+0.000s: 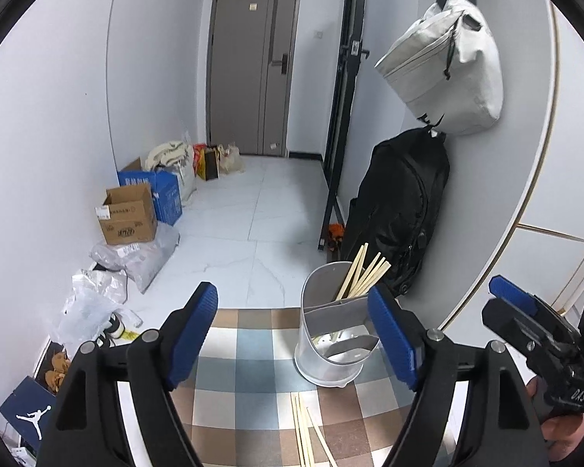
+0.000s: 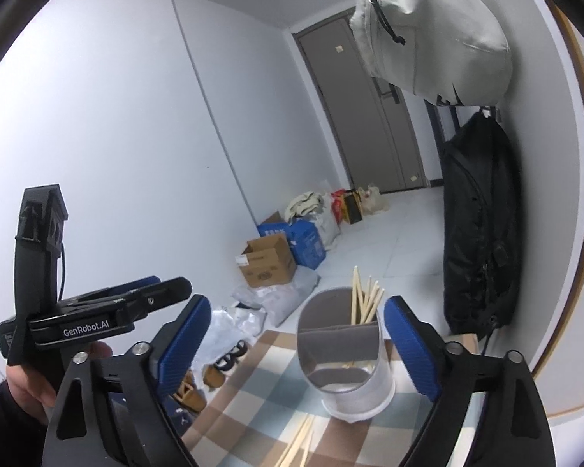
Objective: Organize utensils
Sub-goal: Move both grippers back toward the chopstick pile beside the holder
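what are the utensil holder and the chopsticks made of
utensil holder: looks like grey metal, brushed or satin, given the soft reflections on its curved wall; coated plastic is possible. chopsticks: pale, matte tan sticks, likely bamboo or wood.

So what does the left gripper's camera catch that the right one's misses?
Only the left wrist view shows a dark blue shoebox with a white jumping figure and a black frame leaning by the wall. Only the right wrist view shows the left gripper's printed side and the hand holding it. Both show the holder with chopsticks in its back compartment, loose chopsticks on the checked cloth, and both grippers open, holding nothing.
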{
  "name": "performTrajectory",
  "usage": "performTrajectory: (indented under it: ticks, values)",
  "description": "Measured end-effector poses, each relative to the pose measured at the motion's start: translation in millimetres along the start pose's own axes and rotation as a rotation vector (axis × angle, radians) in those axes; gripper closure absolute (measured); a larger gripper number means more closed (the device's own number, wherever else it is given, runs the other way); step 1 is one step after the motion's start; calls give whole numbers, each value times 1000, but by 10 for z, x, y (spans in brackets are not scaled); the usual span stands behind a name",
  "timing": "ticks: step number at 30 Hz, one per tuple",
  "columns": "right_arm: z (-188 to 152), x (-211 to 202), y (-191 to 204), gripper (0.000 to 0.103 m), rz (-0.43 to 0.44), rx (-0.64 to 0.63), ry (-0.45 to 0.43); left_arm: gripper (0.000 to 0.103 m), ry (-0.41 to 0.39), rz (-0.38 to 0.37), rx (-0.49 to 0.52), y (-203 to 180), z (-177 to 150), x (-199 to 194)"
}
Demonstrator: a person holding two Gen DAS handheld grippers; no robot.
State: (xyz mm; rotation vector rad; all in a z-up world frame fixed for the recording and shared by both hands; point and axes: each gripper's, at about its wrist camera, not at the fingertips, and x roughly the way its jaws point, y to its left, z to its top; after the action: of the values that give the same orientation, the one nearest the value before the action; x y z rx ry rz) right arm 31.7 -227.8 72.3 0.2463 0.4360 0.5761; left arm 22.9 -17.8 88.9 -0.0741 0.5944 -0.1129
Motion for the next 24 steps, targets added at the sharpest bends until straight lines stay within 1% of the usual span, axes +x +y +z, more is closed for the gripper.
performTrajectory:
  ticks: [2, 3, 4, 5, 7, 11, 14, 16, 19, 22, 24]
  values:
    - [-64, -56, 45, 4, -9, -11, -12, 27, -16, -1, 3, -8, -58, -48]
    - [-90, -72, 61, 3, -15, -16, -13, 25, -19, 3, 3, -13, -71, -54]
    - [-118, -88, 76, 2, -19, -22, -13, 21, -21, 6, 1, -15, -100, -64]
    - [-153, -104, 100, 2, -22, -31, -10, 19, -24, 6, -1, -13, -129, -75]
    - [-243, -132, 154, 0, -33, -51, -2, 18, -28, 7, -4, -3, -186, -104]
    - [-379, -165, 213, 0, -40, -88, 5, 15, -37, -4, 3, 2, -364, -101]
    - [-521, -139, 216, 0, -52, -93, 36, 14, -51, 18, 7, 29, -522, -37]
    - [-606, -109, 224, 0, -65, -96, 64, 14, -23, -5, -18, 69, -609, 29]
    - [-752, -70, 239, 0, -83, -105, 90, 14, 10, -5, -44, 104, -739, 105]
    - [-913, 30, 250, 0, -96, -116, 137, 14, 11, 27, -33, 128, -872, 134]
    - [-1036, 142, 245, 0, -111, -120, 192, 14, 13, 31, -43, 192, -924, 150]
